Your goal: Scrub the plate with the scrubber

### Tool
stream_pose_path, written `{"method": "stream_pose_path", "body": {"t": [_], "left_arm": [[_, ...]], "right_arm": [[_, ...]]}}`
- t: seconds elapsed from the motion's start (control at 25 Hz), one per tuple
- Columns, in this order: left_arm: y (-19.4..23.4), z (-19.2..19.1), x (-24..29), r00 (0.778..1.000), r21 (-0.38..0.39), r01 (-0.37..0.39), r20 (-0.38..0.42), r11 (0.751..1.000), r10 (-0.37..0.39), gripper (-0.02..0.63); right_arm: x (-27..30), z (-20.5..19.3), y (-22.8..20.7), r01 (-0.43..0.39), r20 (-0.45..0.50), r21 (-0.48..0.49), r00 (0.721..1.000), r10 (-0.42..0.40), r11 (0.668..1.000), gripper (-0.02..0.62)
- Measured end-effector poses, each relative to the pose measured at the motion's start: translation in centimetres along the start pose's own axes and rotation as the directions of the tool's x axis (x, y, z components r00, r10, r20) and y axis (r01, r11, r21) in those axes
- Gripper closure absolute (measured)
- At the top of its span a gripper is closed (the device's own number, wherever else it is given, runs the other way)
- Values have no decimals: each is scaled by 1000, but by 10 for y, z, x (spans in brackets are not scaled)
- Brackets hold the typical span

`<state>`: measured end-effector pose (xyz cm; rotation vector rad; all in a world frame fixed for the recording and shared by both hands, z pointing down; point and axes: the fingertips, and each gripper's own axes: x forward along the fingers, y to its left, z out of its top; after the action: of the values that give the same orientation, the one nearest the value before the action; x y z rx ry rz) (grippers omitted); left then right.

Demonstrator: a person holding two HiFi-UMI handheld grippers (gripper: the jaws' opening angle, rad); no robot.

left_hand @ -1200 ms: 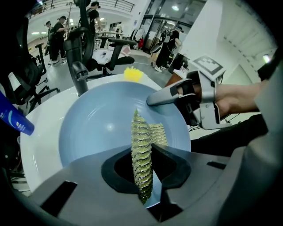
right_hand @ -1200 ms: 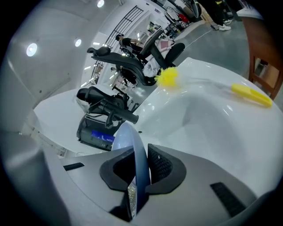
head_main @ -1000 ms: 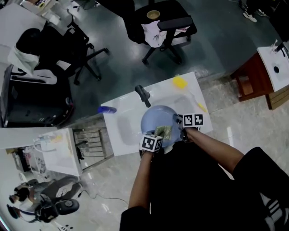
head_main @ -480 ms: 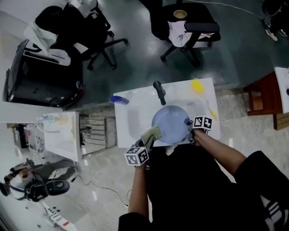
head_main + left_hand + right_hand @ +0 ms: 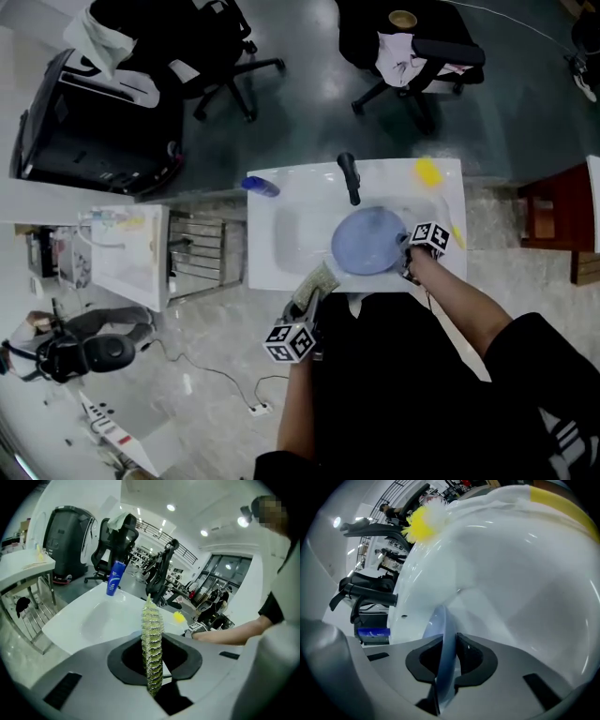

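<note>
In the head view the right gripper (image 5: 411, 259) has its jaws hidden under its marker cube (image 5: 431, 236); they have just eased slightly wider, with the plate (image 5: 367, 242) between them. The right gripper view shows the plate only edge-on, its lower rim lost behind the jaws. The lower end of the scrubber (image 5: 152, 630) vanishes between the jaws of the left gripper (image 5: 153, 665). Beyond that gripper, the label on the blue bottle (image 5: 115, 577) is too small to read.

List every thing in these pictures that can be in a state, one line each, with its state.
plate: held by its rim over the sink.
scrubber: clamped, clear of the plate, at the sink's near edge.
left tool: shut on the scrubber.
right tool: shut on the plate's rim; jaws have just been opening slightly.
faucet: no water seen running.
blue bottle: standing upright.
yellow brush: lying on the sink's rim.
</note>
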<state>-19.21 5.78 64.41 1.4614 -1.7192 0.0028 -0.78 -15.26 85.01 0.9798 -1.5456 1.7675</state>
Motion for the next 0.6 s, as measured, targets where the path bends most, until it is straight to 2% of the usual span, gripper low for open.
{"method": "stream_pose_path", "body": {"t": [0.2, 0.32, 0.4, 0.52, 0.6], "left_arm": [[8, -11, -20, 1000, -42, -23, 14, 999, 24, 541], [12, -12, -26, 999, -64, -28, 20, 998, 30, 541], [14, -9, -31, 999, -66, -25, 26, 997, 27, 541], [13, 4, -37, 998, -48, 1, 67, 999, 2, 541], [9, 14, -37, 995, -24, 37, 96, 999, -34, 541]], "right_arm": [[2, -3, -4, 53, -18, -37, 998, -53, 998, 561], [-4, -1, 2, 50, -13, -78, 999, -51, 996, 437], [-15, 0, 5, 36, 18, -96, 999, -34, 995, 392], [-39, -1, 11, -23, 75, -54, 997, 27, 998, 385], [-60, -2, 20, -67, 115, -76, 990, 76, 995, 385]]}}
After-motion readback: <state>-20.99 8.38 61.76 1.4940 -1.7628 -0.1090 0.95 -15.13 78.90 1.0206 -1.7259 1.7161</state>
